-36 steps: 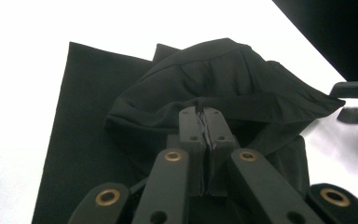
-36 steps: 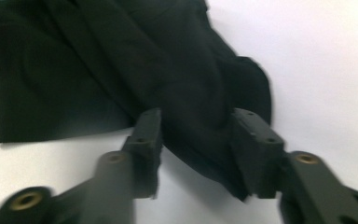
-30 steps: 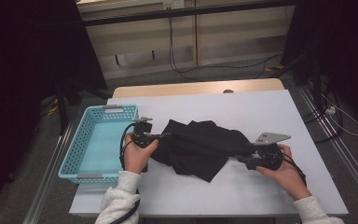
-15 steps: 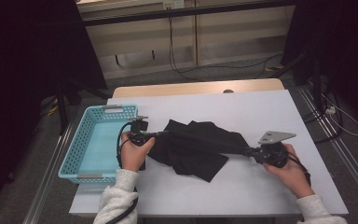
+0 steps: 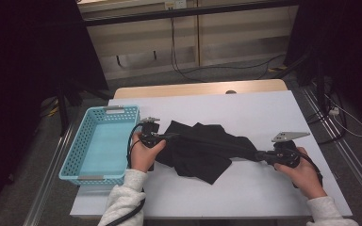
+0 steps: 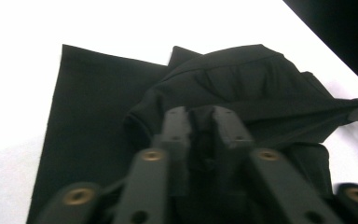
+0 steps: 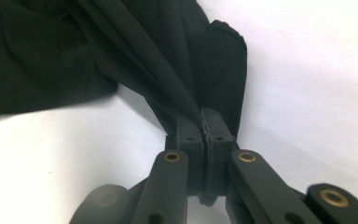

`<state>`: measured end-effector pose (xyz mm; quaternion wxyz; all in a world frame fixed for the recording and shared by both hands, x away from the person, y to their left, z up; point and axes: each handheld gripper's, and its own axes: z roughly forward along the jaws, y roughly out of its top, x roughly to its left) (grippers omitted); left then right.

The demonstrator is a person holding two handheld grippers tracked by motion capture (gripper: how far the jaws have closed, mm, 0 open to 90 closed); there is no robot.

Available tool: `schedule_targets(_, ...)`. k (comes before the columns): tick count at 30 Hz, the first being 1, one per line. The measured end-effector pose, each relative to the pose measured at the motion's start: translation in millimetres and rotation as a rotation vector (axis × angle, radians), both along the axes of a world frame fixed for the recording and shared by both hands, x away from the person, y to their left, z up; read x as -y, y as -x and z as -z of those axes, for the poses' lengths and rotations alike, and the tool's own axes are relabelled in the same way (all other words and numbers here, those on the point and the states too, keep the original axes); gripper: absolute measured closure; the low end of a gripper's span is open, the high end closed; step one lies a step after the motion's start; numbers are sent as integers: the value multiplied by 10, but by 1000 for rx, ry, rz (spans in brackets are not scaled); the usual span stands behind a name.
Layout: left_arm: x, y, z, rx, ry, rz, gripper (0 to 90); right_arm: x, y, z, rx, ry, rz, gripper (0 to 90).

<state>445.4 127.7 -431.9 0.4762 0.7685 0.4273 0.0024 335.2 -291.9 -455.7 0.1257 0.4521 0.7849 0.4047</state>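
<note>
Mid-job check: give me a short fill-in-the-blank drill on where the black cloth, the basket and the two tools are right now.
1. The black cloth is stretched between the left tool and the right ____.
2. The turquoise basket sits at the table's ____ end in the high view.
3. The right tool is ____ on a corner of the cloth.
4. Inside, the basket is ____.

Missing words: tool; left; shut; empty

No writing, label, brand, number or sign can be read anywhere in these pictures.
</note>
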Motion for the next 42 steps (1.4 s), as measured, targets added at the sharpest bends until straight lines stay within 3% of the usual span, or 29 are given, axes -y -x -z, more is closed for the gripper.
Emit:
schedule_targets(1,-9,2,-11,16,5,21,621,3,4,-7,-2,-1,1,877)
schedule_targets(4,-24,24,-37,73,6,19,406,-1,2,3,-1,5,0,875)
schedule_targets(6,-18,43,-50,77,26,29,349,-1,-1,11,-7,5,5,875)
schedule_targets(8,-6,65,-70,119,-11,43,315,-11,-1,11,-10,9,-1,875)
schedule_targets(11,20,92,-93,141,-18,57,240,-26,-5,7,-8,16,-4,875)
schedule_targets(13,59,125,-103,170,-52,91,238,-35,-3,5,-8,25,-7,874)
schedule_targets(18,206,176,-78,203,-79,167,231,-44,-3,-4,-8,28,-5,874)
schedule_targets(22,289,215,11,168,-89,223,235,-52,-6,-6,-4,35,-6,873)
schedule_targets(25,318,229,99,162,-127,249,230,-64,-10,6,-6,45,-5,872)
schedule_targets(32,296,237,251,117,-166,253,238,-50,-22,-17,1,16,10,871)
schedule_targets(36,282,249,273,138,-175,269,256,-42,-31,-22,2,9,18,871)
schedule_targets(42,265,285,312,214,-211,311,288,-21,-45,-10,-12,-19,36,872)
